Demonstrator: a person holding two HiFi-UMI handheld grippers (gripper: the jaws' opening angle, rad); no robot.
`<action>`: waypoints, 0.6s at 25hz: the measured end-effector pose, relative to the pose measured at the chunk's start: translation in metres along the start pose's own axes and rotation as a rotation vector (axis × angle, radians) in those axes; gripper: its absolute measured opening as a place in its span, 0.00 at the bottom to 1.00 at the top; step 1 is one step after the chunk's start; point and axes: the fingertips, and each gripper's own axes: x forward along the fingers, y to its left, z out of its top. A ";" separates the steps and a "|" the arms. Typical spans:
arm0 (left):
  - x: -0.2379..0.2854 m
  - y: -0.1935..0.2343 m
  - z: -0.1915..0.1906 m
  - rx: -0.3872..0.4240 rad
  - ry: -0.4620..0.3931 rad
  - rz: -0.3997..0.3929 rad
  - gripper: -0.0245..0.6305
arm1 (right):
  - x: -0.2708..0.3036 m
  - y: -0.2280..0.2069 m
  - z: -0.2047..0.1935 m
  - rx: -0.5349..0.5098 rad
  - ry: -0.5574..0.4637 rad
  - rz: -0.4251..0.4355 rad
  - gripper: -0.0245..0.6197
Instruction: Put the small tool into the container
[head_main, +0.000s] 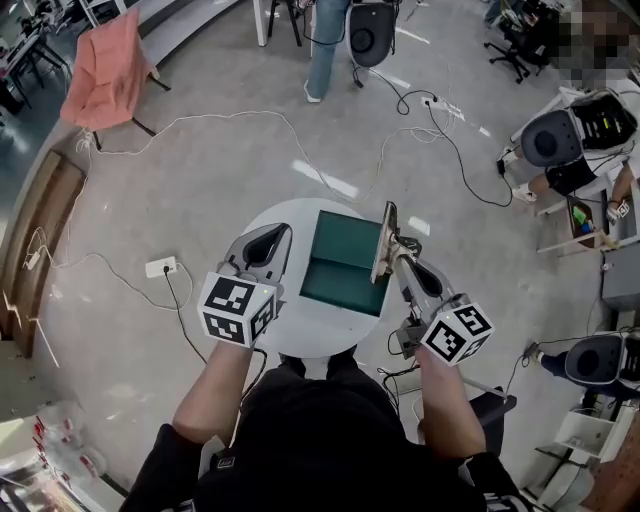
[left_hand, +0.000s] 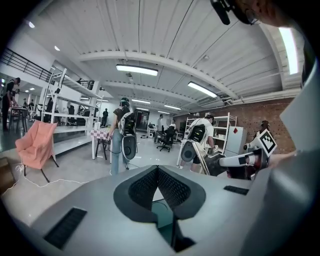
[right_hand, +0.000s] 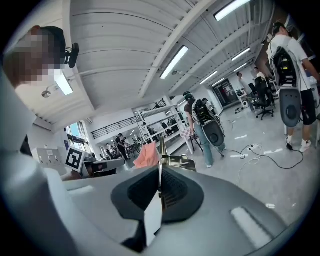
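A dark green open container (head_main: 340, 262) lies on a small round white table (head_main: 300, 338). My right gripper (head_main: 399, 252) hovers at the container's right edge, shut on a thin flat metal tool (head_main: 384, 238) that stands upright above that edge. In the right gripper view the tool's blade (right_hand: 161, 150) sticks out from between the closed pads. My left gripper (head_main: 274, 236) sits over the table just left of the container. Its jaws (left_hand: 157, 169) are shut with nothing in them, and a bit of the green container shows below them.
Cables and a power strip (head_main: 160, 267) lie on the floor left of the table. A pink chair (head_main: 105, 70) stands far left. One person (head_main: 325, 50) stands beyond the table, and others with equipment are at the right (head_main: 570, 140).
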 end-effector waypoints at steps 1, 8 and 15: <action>0.003 0.001 -0.004 -0.008 0.011 0.011 0.05 | 0.001 -0.006 -0.003 0.001 0.013 0.004 0.06; 0.027 0.007 -0.039 -0.073 0.083 0.075 0.05 | 0.009 -0.043 -0.023 0.021 0.098 0.012 0.06; 0.049 0.016 -0.055 -0.123 0.098 0.102 0.05 | 0.030 -0.054 -0.064 0.004 0.216 0.051 0.06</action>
